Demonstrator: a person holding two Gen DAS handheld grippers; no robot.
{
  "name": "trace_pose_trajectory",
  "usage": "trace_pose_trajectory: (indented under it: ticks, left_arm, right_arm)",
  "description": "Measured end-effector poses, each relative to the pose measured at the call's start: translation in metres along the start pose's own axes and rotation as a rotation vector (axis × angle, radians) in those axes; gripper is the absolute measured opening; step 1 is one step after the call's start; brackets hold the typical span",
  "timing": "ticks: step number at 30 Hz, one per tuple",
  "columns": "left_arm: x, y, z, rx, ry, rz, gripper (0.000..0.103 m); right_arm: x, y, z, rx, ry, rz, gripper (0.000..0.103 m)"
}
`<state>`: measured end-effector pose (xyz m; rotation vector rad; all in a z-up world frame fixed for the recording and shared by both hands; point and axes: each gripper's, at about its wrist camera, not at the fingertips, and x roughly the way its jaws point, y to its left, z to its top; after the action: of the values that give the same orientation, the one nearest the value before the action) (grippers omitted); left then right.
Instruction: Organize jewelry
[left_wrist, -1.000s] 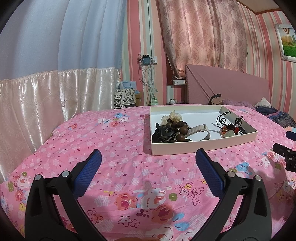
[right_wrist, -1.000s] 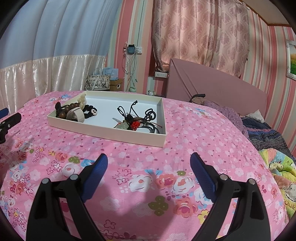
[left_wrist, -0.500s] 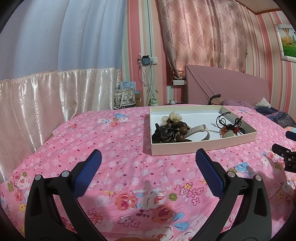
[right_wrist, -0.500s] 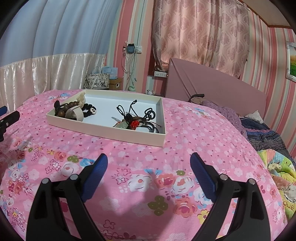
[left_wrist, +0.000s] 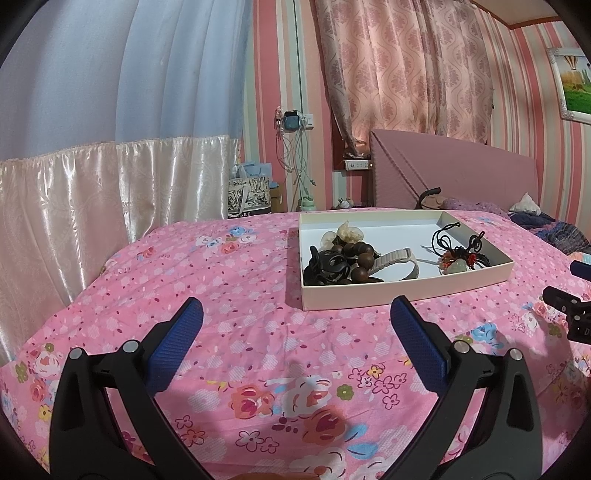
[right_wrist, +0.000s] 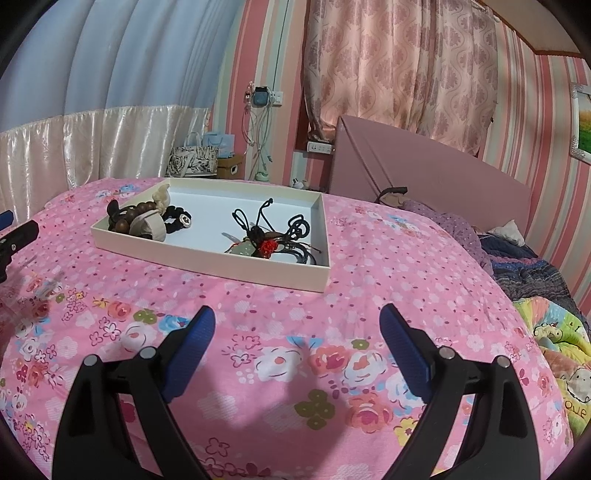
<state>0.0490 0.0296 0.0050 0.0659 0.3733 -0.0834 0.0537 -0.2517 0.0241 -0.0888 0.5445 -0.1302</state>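
A shallow cream box (left_wrist: 402, 291) (right_wrist: 207, 260) lies on the pink floral bedspread. Inside at one end are a brown bead bracelet (left_wrist: 356, 254) (right_wrist: 129, 216), a black hair clip (left_wrist: 327, 267), a beige band (left_wrist: 400, 260) (right_wrist: 149, 227) and a pale shell-like piece (left_wrist: 341, 232) (right_wrist: 162, 194). At the other end lies a tangle of black cord necklaces with red and green pendants (left_wrist: 460, 254) (right_wrist: 271, 236). My left gripper (left_wrist: 295, 325) is open and empty, short of the box. My right gripper (right_wrist: 297, 325) is open and empty, also short of it.
The bedspread (left_wrist: 229, 295) covers a bed with a pink headboard (right_wrist: 424, 173). Rumpled blankets and a cartoon quilt (right_wrist: 546, 295) lie at the right. A patterned bag (left_wrist: 249, 195) and cables stand by the wall behind. The other gripper's tip shows at each view's edge (left_wrist: 569, 314) (right_wrist: 14, 236).
The right wrist view has shifted a little, with the box now slightly lower and further left. The left view is almost unchanged. Both grippers stay open.
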Motion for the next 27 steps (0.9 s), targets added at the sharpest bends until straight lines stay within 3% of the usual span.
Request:
trace_pose_trajectory:
  ticks: [7, 12, 27]
  left_arm:
    - [-0.001, 0.001, 0.001, -0.007, -0.004, 0.018, 0.100]
    - [-0.002, 0.002, 0.001, -0.006, -0.014, 0.016, 0.100]
    - [-0.007, 0.006, 0.001, -0.023, -0.036, 0.014, 0.100]
  right_arm:
    - [0.005, 0.006, 0.000, -0.018, 0.026, -0.039, 0.090]
    - [-0.003, 0.010, -0.001, -0.049, -0.010, -0.052, 0.090]
    - [-0.017, -0.012, -0.001, 0.058, -0.084, -0.030, 0.090]
